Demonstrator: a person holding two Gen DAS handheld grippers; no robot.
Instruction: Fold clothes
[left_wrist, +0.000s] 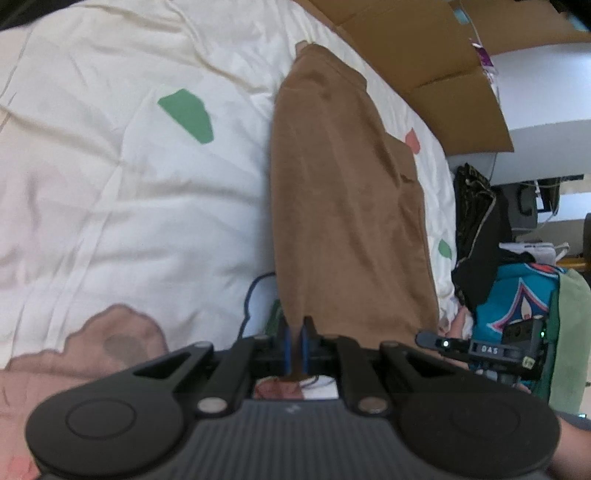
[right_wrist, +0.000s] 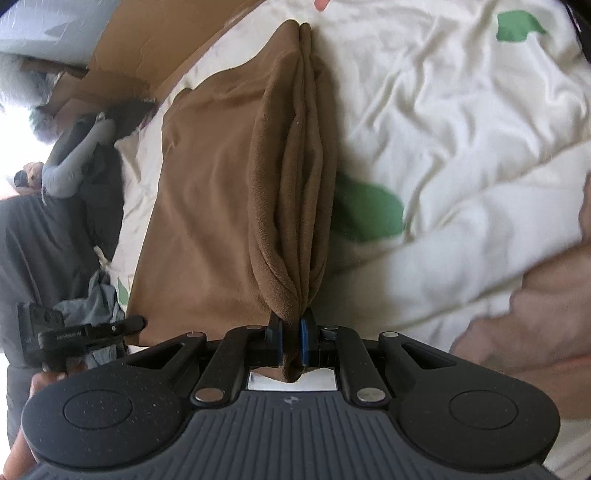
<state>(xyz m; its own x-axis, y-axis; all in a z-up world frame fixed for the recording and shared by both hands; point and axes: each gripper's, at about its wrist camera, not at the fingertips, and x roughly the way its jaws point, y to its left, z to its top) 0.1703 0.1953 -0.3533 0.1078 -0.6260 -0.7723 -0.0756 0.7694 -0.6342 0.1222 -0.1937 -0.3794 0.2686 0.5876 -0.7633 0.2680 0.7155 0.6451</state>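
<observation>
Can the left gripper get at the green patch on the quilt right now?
Probably not as things stand. The left gripper is shut on the brown garment, so it is occupied. The green patch lies uncovered on the quilt, nothing blocking it.

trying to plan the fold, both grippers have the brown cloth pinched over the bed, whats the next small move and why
Probably carry both held edges forward together and lay them toward the far end. The left gripper and right gripper are each shut on the brown garment, which stretches away over the white bedding. In the right wrist view the pinched edge is bunched in several layers, so keep it taut while moving.
</observation>
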